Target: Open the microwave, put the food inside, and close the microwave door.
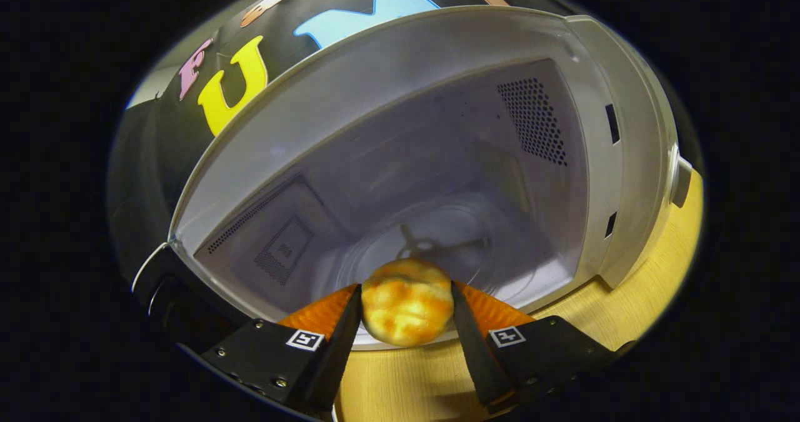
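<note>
The hand-held gripper (407,309) pinches a round golden-brown bread roll (407,309) between both fingers, holding it at the open white microwave's (600,159) mouth for loading onto the glass turntable (500,253).

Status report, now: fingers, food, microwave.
Gripper shut on bun, both fingers pressing its sides. Bun at the cavity mouth, over the wooden table. Microwave open, glass turntable ahead, path clear.
</note>
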{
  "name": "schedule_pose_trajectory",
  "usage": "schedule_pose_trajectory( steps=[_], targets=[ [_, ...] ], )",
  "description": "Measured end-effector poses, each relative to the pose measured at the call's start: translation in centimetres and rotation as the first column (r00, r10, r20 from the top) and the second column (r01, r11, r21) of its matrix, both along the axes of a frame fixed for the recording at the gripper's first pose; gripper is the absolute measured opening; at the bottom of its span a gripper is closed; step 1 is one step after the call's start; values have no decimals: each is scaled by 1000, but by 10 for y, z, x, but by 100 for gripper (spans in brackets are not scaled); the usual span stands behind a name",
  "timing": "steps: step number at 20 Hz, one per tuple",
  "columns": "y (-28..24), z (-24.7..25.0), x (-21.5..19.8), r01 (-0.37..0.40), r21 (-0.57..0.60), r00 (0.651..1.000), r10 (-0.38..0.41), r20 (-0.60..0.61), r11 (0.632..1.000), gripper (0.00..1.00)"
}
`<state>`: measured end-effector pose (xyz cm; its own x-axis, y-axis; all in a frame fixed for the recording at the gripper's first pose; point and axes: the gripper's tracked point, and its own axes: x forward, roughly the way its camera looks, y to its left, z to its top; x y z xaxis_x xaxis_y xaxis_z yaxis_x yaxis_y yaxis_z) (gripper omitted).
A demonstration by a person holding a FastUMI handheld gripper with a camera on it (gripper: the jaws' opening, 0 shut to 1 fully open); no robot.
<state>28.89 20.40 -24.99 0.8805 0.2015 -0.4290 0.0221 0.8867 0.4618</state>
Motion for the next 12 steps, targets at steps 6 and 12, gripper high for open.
schedule_pose_trajectory(
  steps=[6,12],
  targets=[
    [-4,3,5,6,-41,1000,-5,23,999,97],
    [-2,32,-25,-50,-95,996,56,62,994,98]
  ],
)
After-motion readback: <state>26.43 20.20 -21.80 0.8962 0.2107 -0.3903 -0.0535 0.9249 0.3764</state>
